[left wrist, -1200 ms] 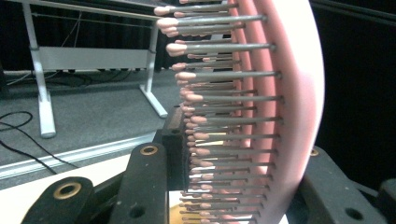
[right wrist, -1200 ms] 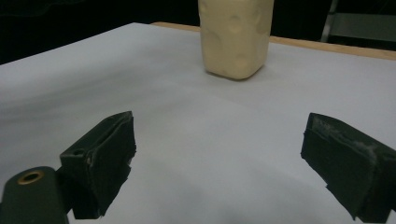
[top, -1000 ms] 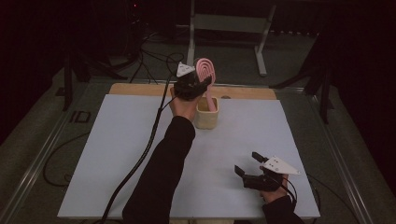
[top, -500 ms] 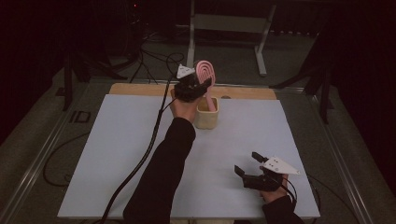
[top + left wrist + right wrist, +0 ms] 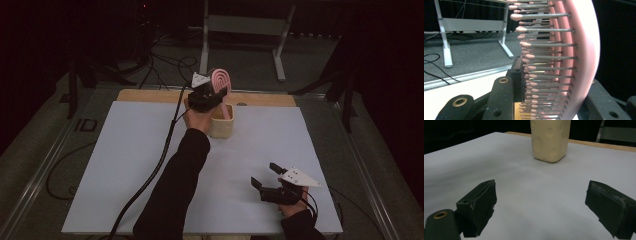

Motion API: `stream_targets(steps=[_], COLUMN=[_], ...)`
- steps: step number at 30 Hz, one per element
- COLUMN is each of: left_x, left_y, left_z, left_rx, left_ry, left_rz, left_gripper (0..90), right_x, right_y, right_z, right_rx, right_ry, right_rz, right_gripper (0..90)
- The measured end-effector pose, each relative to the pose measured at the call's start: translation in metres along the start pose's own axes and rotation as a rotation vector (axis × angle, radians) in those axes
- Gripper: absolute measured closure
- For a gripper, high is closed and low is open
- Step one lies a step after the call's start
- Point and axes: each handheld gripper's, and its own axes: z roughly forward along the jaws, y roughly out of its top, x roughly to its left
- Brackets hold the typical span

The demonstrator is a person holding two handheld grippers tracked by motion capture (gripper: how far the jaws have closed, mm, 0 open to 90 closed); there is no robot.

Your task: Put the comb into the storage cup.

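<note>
While its handle end dips into a cream holder [image 5: 222, 125] at the far side of the counter [image 5: 125, 165], a pink hairbrush [image 5: 220, 82] stands nearly upright, its oval head rising above the holder's rim. Seen along the left tool [image 5: 549, 100], the brush [image 5: 574, 50] sits clamped between the two black jaws, rows of grey pins with pink tips pointing to the left of that view and the smooth pink back curving away on the right. From above, the left tool [image 5: 212, 92] grips the brush just over the holder, with a dark-sleeved forearm [image 5: 175, 190] stretching across the pale counter and a black cable [image 5: 160, 160] trailing back beside it. Near the counter's front right corner, well apart from the holder, the right tool [image 5: 265, 175] rests low with its jaws spread wide and nothing between them. Its own view looks across bare white surface to the cream holder [image 5: 550, 140], with a strip of wooden edge [image 5: 599, 145] behind. Beyond the counter, a grey metal stand [image 5: 245, 30] rises from the dark carpeted floor.
</note>
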Motion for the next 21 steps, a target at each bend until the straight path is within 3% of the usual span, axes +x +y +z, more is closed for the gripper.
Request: stream_targets(steps=[21], left_x=[-0.003], left_y=[-0.012], left_z=[0.005], left_rx=[0.032], left_ry=[-0.002], left_rz=[0.014], left_gripper=[63.6], right_x=[0.0], right_y=[0.0], right_z=[0.0], right_rx=[-0.001], right_ry=[-0.001], right_rz=[0.001], right_gripper=[9.9])
